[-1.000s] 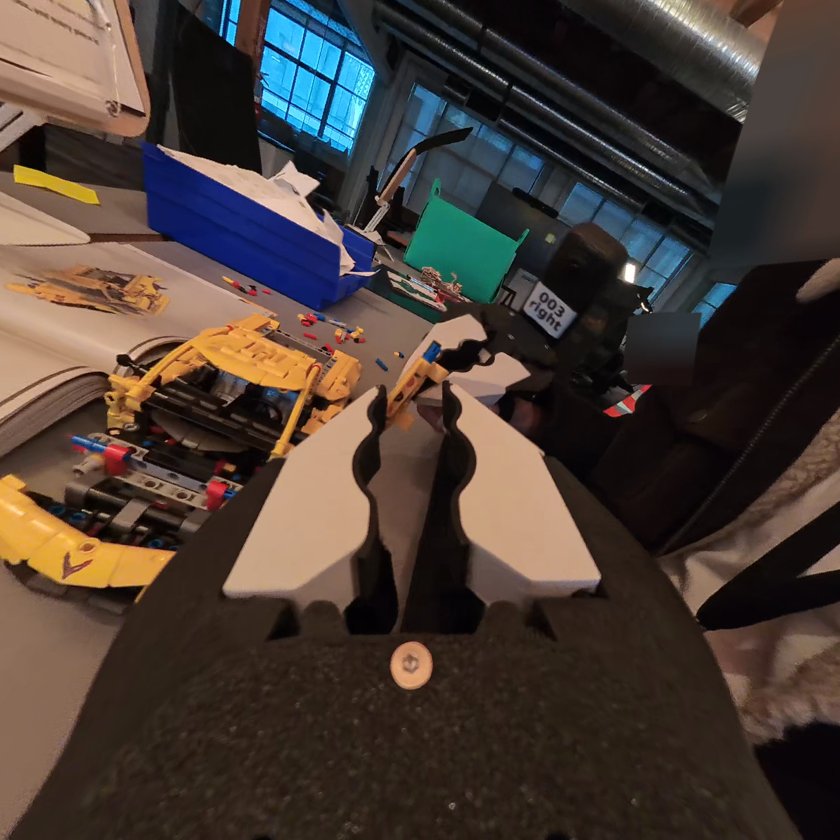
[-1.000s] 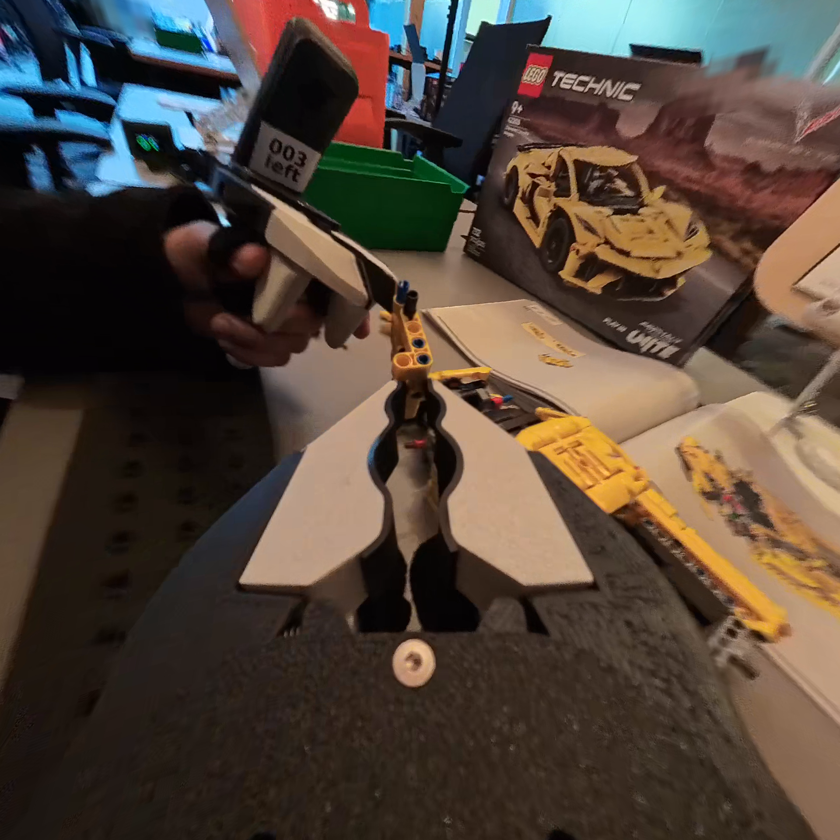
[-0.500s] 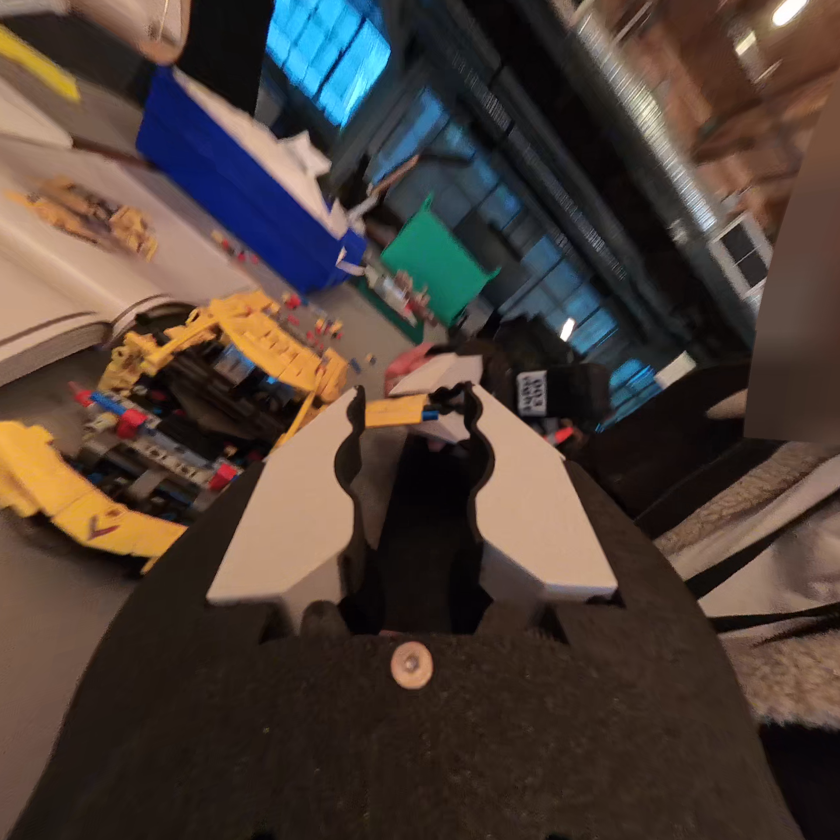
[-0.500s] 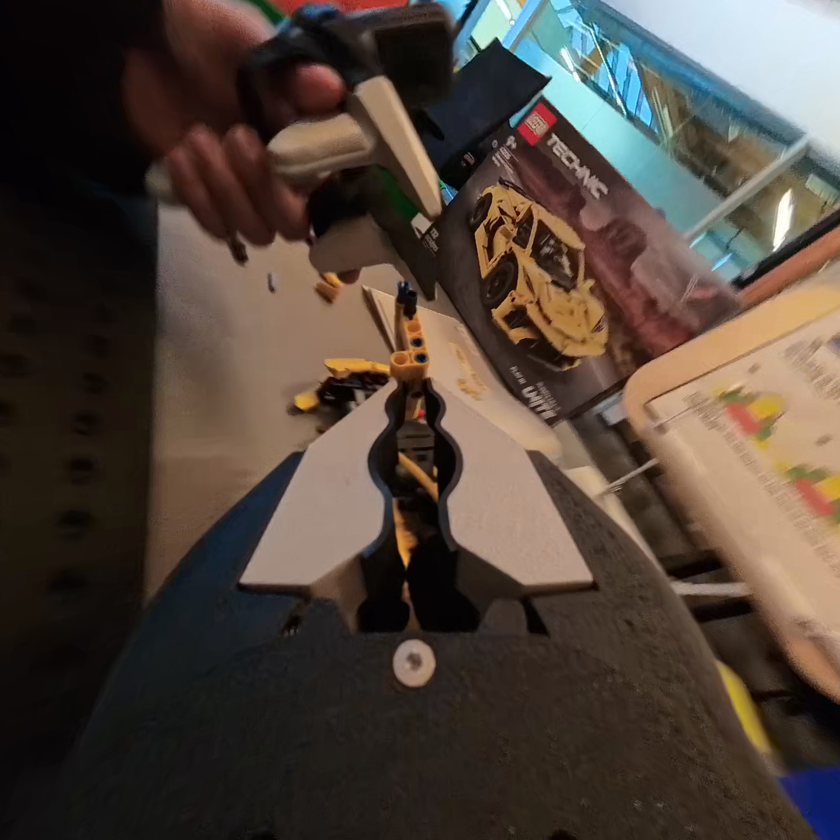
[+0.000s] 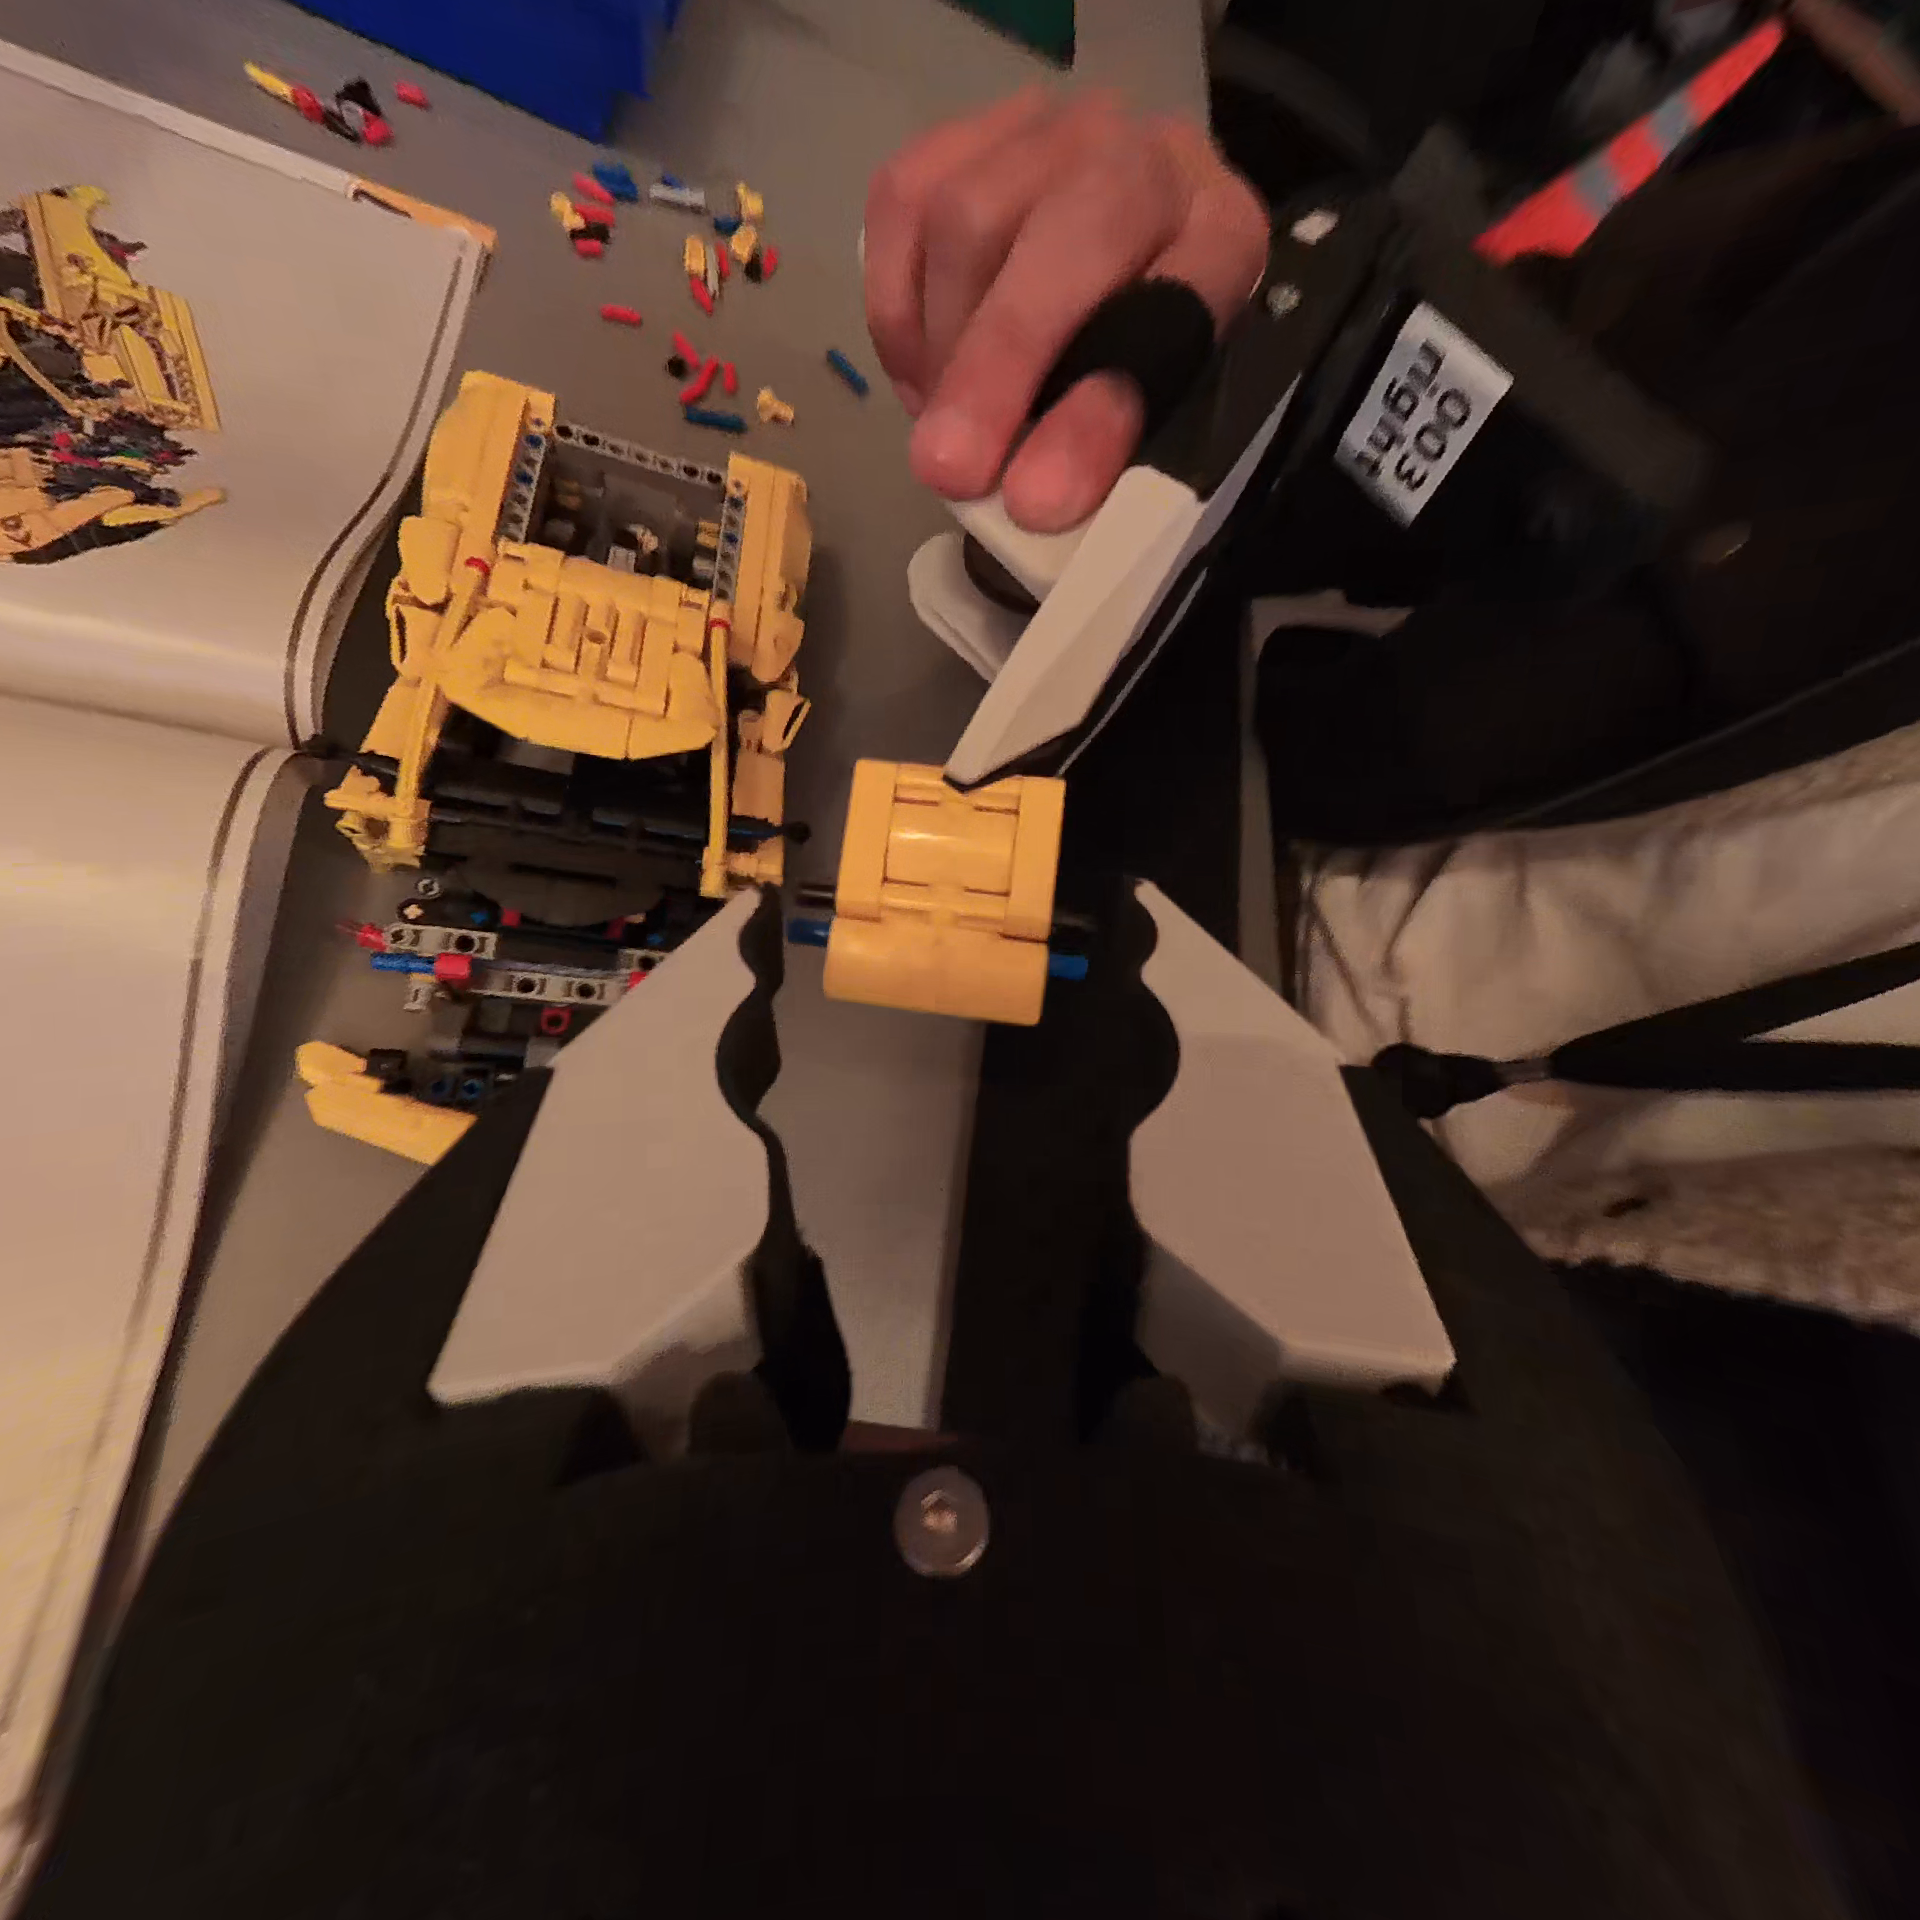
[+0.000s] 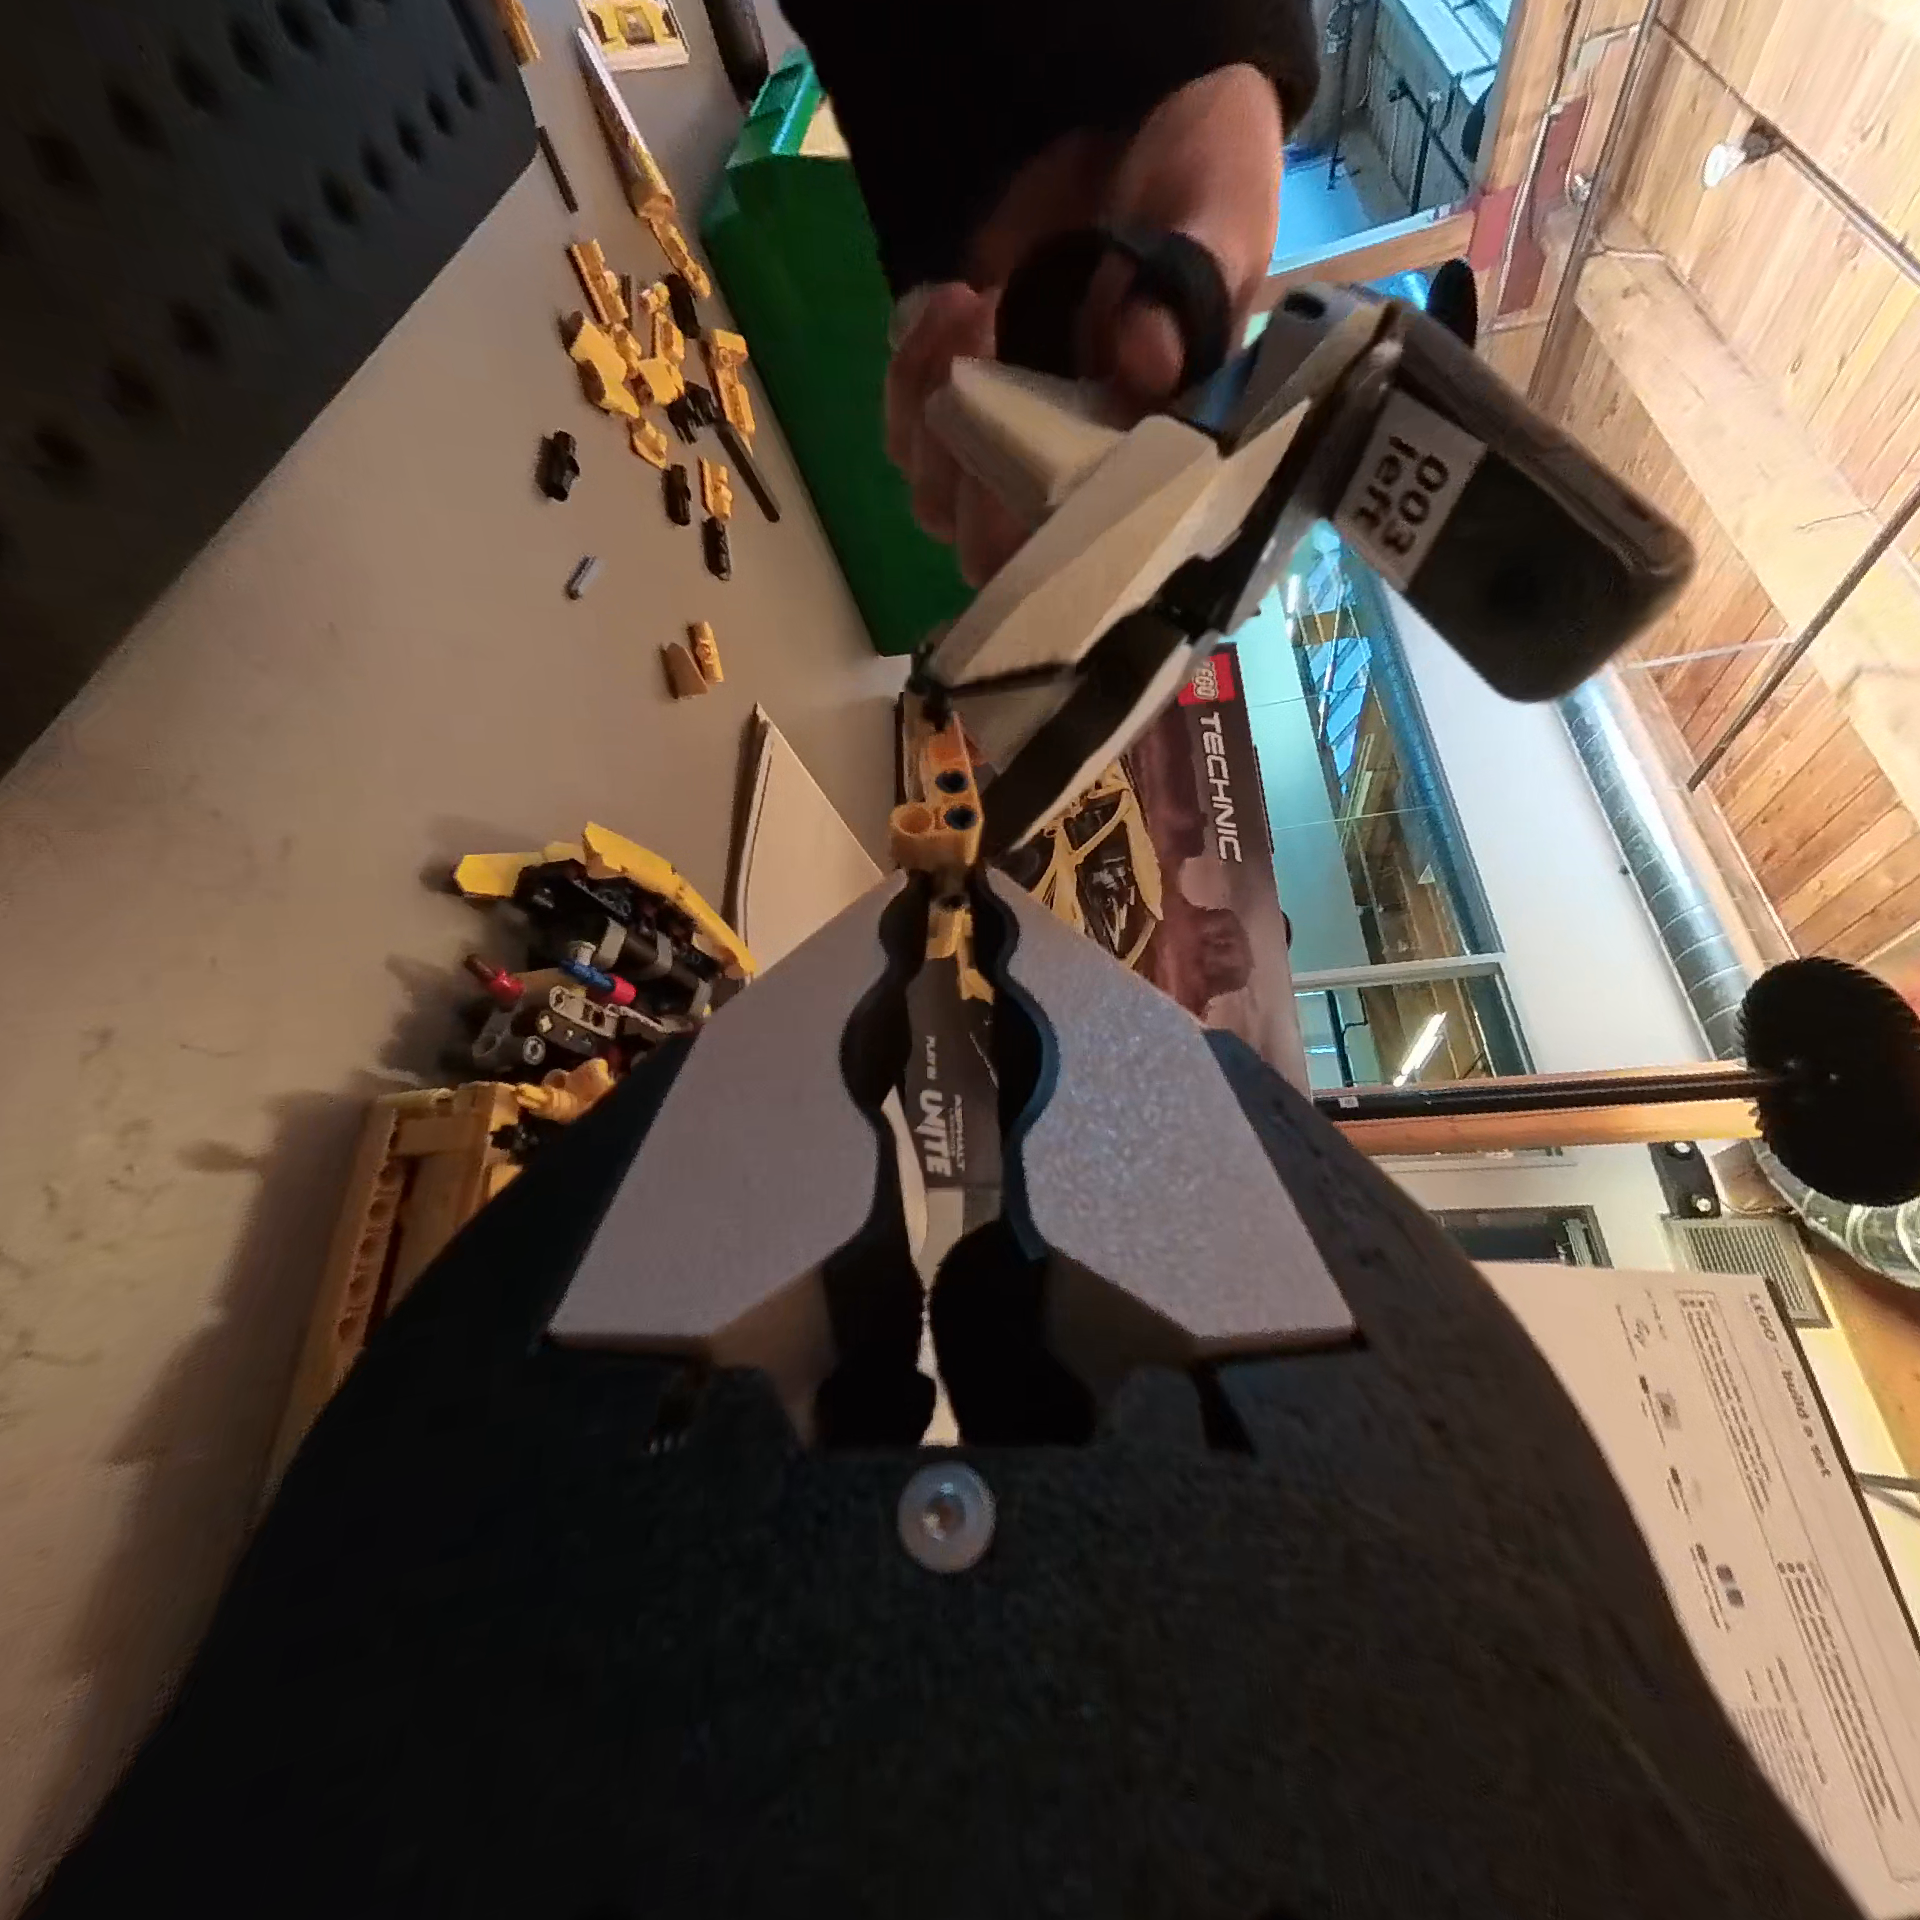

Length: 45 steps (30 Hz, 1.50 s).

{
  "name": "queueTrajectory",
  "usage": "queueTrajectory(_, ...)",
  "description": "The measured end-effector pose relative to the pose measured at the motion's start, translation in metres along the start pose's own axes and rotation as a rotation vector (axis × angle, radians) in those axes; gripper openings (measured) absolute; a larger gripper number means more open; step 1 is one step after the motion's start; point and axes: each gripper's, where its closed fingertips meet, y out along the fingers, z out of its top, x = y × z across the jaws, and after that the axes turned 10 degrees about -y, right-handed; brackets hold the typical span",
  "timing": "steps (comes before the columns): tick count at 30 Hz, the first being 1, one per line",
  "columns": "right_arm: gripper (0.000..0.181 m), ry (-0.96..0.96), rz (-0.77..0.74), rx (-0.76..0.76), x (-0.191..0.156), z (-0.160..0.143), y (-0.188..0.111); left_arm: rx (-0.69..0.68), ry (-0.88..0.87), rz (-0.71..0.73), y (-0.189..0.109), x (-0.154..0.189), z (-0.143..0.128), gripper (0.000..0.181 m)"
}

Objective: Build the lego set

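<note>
Fingers of our left hand-held gripper stand spread apart, holding nothing, with a small yellow plastic Lego panel sub-assembly held in the air just beyond and between their tips. Blue pins stick out from both sides of this piece. Our right hand-held gripper is clenched on the far edge of that same piece, and in its own view the piece shows edge-on as a thin yellow strip with blue pin holes.

Below on the grey worktop sits the part-built yellow and black Lego car, roof finished, nose still open framing, with a loose yellow curved panel just in front of it. An open white instruction booklet lies beside the car. Farther off, small red, blue and yellow pins are scattered across the surface.

We judge the held piece light and stiff but easily pulled apart at its joints, with smooth faces that may slip. The safest hold seems to be across its flat yellow sides, clear of the blue pins, so these stay free to push into the car.
</note>
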Motion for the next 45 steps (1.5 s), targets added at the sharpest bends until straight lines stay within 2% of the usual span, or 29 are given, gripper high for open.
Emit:
queueTrajectory(5,0.006,-0.03,0.006,0.024,-0.002,0.008,0.003,-0.103,0.006,0.0,0.008,0.002,-0.009,0.064)
queueTrajectory(8,0.006,-0.041,0.012,0.04,-0.004,0.011,0.003,-0.113,-0.001,-0.024,0.01,0.002,-0.01,0.062)
queueTrajectory(9,0.006,-0.043,0.014,0.05,-0.005,0.012,0.002,-0.125,-0.01,-0.05,0.011,0.004,-0.012,0.055)
queueTrajectory(12,0.006,-0.057,0.044,0.077,-0.01,0.017,0.002,-0.139,-0.029,-0.092,0.015,0.008,-0.015,0.05)
queueTrajectory(13,0.007,-0.065,0.05,0.075,-0.012,0.017,0.003,-0.149,-0.033,-0.118,0.016,0.01,-0.017,0.043)
queueTrajectory(16,0.007,-0.028,0.042,0.068,-0.014,0.012,0.003,-0.111,-0.09,-0.137,0.019,0.006,-0.015,0.043)
queueTrajectory(20,0.008,0.25,-0.019,0.013,-0.017,-0.009,0.005,0.003,-0.199,-0.174,0.022,-0.01,-0.005,0.042)
queueTrajectory(22,0.027,0.432,-0.001,-0.053,-0.02,-0.024,0.007,0.079,-0.241,-0.176,0.021,-0.023,0.001,0.042)
queueTrajectory(25,0.048,0.764,0.007,-0.065,-0.016,-0.044,0.004,0.294,-0.31,-0.124,0.011,-0.052,0.023,0.042)
queueTrajectory(27,0.046,1.024,-0.029,-0.049,-0.013,-0.06,0.001,0.428,-0.297,-0.008,0.003,-0.076,0.031,0.042)
queueTrajectory(29,0.048,1.197,-0.01,-0.069,-0.018,-0.078,0.0,0.541,-0.274,0.055,-0.001,-0.09,0.034,0.042)
queueTrajectory(31,0.044,1.316,-0.032,-0.105,-0.021,-0.102,-0.004,0.62,-0.318,0.024,-0.005,-0.093,0.035,0.042)
queueTrajectory(33,0.044,1.417,-0.025,-0.085,-0.019,-0.114,-0.01,0.64,-0.326,-0.012,-0.01,-0.095,0.033,0.042)
queueTrajectory(36,0.036,1.539,-0.083,-0.083,-0.009,-0.129,-0.023,0.692,-0.324,0.04,-0.021,-0.104,0.033,0.042)
queueTrajectory(38,0.035,1.559,-0.099,-0.117,-0.007,-0.135,-0.03,0.727,-0.296,0.095,-0.027,-0.107,0.035,0.042)
queueTrajectory(42,0.03,1.548,-0.136,-0.168,-0.004,-0.142,-0.04,0.716,-0.276,0.184,-0.027,-0.116,0.032,0.043)
queueTrajectory(45,0.028,1.599,-0.113,-0.228,-0.017,-0.153,-0.043,0.718,-0.268,0.214,-0.03,-0.12,0.031,0.042)
